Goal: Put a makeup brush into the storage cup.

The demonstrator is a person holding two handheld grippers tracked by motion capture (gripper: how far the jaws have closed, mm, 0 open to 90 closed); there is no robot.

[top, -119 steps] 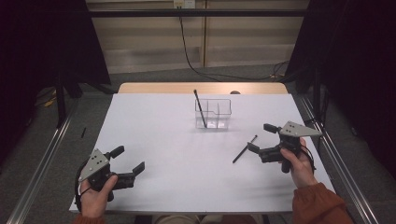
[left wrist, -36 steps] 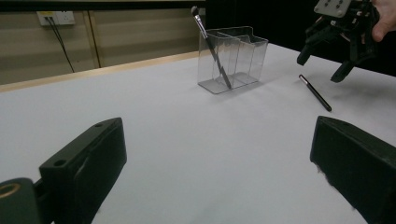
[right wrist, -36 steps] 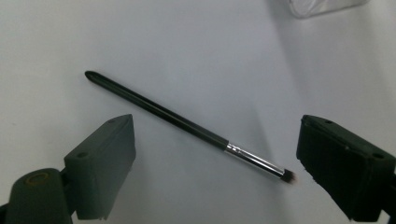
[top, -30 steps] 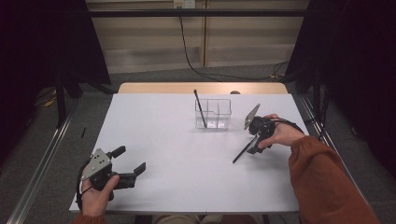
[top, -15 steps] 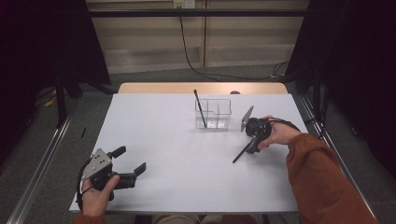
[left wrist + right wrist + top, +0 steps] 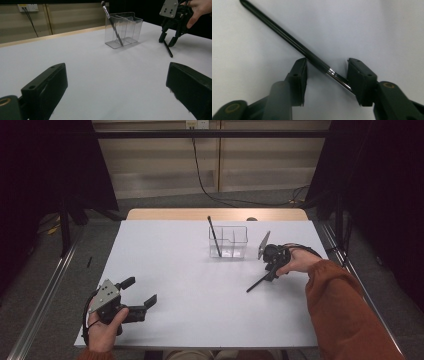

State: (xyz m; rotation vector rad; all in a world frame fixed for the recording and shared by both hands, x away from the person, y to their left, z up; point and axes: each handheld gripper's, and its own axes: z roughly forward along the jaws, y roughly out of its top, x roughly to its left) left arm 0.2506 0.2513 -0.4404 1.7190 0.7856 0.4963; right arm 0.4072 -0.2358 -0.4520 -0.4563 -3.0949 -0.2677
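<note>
The brush [image 6: 294, 42] is a slim tool with a glossy black handle, joined by a bright silver ferrule to an end that is hidden behind one jaw in the right gripper view. It is laid flat on the table [image 6: 200, 290], to the right of and nearer the person than the clear organiser [image 6: 228, 241], with its handle slanted away from the organiser toward the near edge.

The right gripper [image 6: 272, 267] is held point-down over the ferrule end of the brush. Its jaws have just been closing and are set on either side of the brush. One pad lies against the handle and the other at the ferrule, but a gap is kept across the rest of the opening, so the brush is bracketed rather than clamped.

The left gripper [image 6: 139, 292] is held low over the table, well apart from the organiser, toward the near left corner. Its jaws are spread wide and nothing is placed between them.

The clear organiser is a transparent box divided into compartments and is stood near the far edge of the table. A second brush [image 6: 214, 236] is leaned in its left compartment, bristle end up. No object is placed between the organiser and the brush on the table.

The table is covered in plain white, with a strip of bare wood exposed beyond the organiser. Behind it, pale wall panels, a hanging black cable [image 6: 200, 170] and dark curtains on both sides are seen.
</note>
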